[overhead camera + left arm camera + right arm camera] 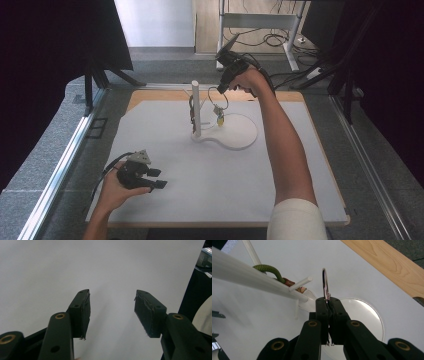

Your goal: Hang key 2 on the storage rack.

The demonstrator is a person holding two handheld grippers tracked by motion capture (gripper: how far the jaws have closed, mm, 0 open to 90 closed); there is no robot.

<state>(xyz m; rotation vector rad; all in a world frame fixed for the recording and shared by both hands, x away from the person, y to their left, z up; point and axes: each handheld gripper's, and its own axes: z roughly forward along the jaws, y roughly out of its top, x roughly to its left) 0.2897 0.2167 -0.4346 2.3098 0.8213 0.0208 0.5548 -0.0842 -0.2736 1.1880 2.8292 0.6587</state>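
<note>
While the right gripper [220, 89] hangs above the far side of the bench [165, 200], its jaws are pinched fully together on a metal key ring [325, 282], which stands up edge-on from between the pads. In the high view a small yellowish charm [220, 120] dangles from that ring, just over the round white base [239, 134] of the stand.

Key relation: the stand's upright white post [196, 105] sits just to the left of the ring in the high view, close but apart. Its short side peg [300, 284] points out toward the gripper, the free tip near the ring and slightly to the ring's left in the right gripper view. Peg's long axis runs roughly crosswise to the ring's plane, so threading the ring over the tip looks like the coming move; judged only from this layout.

Already on the post: a green cord [269, 269] with a reddish-brown fitting, hung at the peg's root.

Left gripper [150, 177] rests low on the near-left of the bench, jaws parted about halfway, nothing between them, white surface beyond. Right hand is clearly the nearer one to the stand.

No true containers; the base dish looks bare.
</note>
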